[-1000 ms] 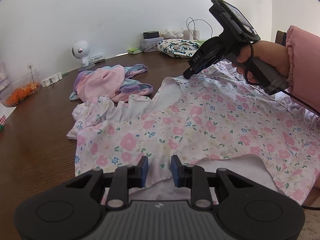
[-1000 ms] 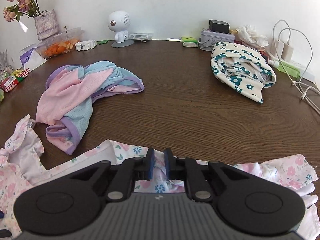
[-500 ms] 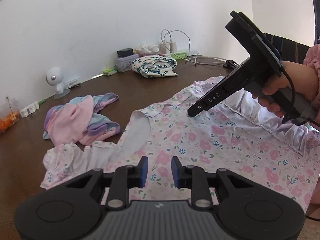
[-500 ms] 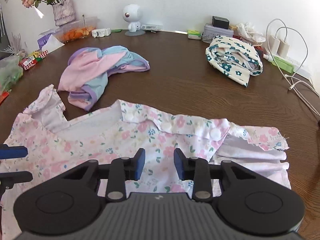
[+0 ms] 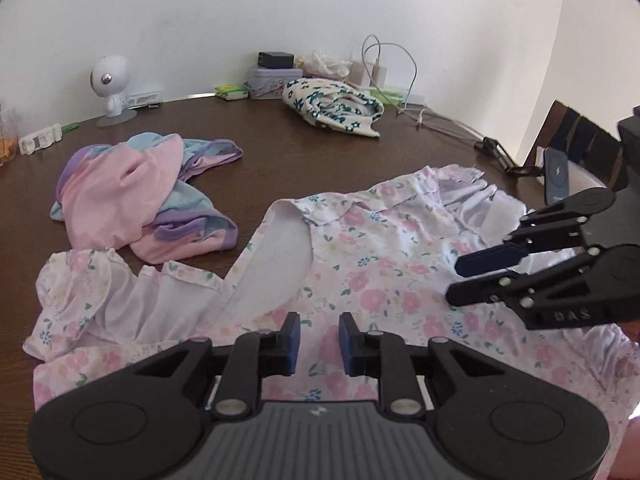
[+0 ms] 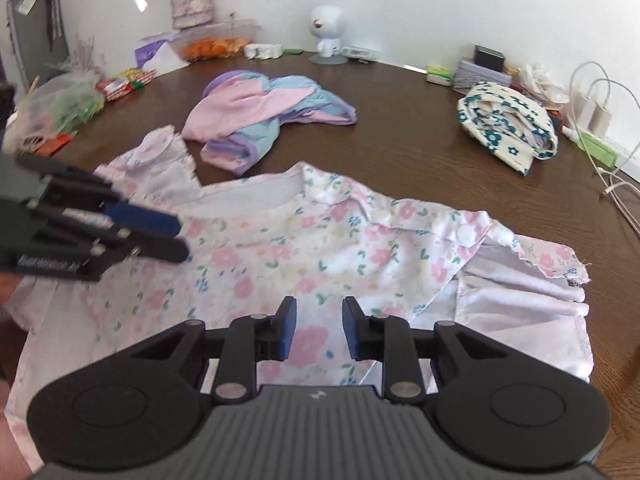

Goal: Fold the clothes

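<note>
Floral dress point(image 6: 304, 256): spread front-up on the brown desk point(image 6: 400, 128), neckline toward the far side, right sleeve rumpled, left sleeve bunched.
Left hand-held gripper point(image 5: 316, 338): jaws parted, holding nothing, poised above the cloth.
Right hand-held gripper point(image 6: 316, 328): jaws parted, empty, above the chest.
Other clothes: pink-and-blue garment point(image 6: 264, 112) crumpled; cream floral bundle point(image 6: 508, 124) well apart.
Doing it well: my judgement is to smooth the sleeves flat, pinch matching edges on both sides, and fold evenly.
</note>
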Demonstrator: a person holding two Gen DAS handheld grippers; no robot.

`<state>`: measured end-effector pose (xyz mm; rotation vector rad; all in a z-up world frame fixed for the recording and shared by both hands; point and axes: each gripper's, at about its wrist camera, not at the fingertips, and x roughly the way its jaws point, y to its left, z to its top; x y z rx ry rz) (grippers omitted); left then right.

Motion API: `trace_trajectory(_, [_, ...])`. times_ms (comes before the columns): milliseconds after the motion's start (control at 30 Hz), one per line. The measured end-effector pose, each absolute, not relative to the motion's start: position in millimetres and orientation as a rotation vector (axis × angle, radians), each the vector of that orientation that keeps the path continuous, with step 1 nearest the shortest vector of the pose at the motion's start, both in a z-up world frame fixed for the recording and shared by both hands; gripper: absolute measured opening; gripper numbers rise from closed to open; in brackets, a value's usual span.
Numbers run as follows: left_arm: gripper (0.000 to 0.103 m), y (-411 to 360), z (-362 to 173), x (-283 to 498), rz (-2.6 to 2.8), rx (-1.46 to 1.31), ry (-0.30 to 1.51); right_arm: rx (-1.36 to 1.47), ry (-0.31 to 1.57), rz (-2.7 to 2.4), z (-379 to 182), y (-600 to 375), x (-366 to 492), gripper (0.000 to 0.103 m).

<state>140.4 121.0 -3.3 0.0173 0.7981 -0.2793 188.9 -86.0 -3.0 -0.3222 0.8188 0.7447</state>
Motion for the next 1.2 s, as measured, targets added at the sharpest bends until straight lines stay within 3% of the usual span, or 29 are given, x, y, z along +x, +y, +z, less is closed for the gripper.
trace_trajectory(167, [0.008, 119, -9, 146, -0.205, 0.101, 0.791, -0.365, 0.814, 0.767, -11, -92, 172, 0.026])
trace_trajectory(333, [0.013, 128, -10, 147, -0.124, 0.13, 0.772, -0.35, 0.817, 0.764, -11, -113, 163, 0.027])
trace_trajectory(400, [0.016, 131, -7, 146, -0.099, 0.122, 0.775, -0.329, 0.784, 0.777, -3, -126, 150, 0.035])
trace_trajectory(433, [0.022, 132, -3, 142, -0.089, 0.113, 0.766, -0.318, 0.768, 0.784, 0, -132, 143, 0.048])
trace_trajectory(467, [0.029, 134, 4, 135, -0.093, 0.099, 0.734, -0.308, 0.752, 0.79, 4, -138, 137, 0.052])
trace_trajectory(533, [0.053, 139, 23, 112, -0.114, 0.075, 0.652, -0.286, 0.719, 0.803, 11, -151, 124, 0.068])
trace_trajectory(567, [0.071, 141, 32, 100, -0.124, 0.064, 0.61, -0.276, 0.703, 0.809, 15, -158, 118, 0.075])
trace_trajectory(600, [0.083, 143, 41, 88, -0.134, 0.052, 0.568, -0.265, 0.687, 0.815, 19, -164, 111, 0.085])
trace_trajectory(700, [0.094, 141, 57, 48, -0.179, 0.087, 0.496, -0.233, 0.637, 0.833, 30, -183, 92, 0.103])
trace_trajectory(800, [0.1, 135, 57, 14, -0.19, 0.134, 0.473, -0.201, 0.588, 0.851, 41, -202, 73, 0.103])
trace_trajectory(1200, [0.1, 89, 25, -81, -0.289, 0.286, 0.456, -0.141, 0.611, 0.744, 16, -245, 18, 0.103])
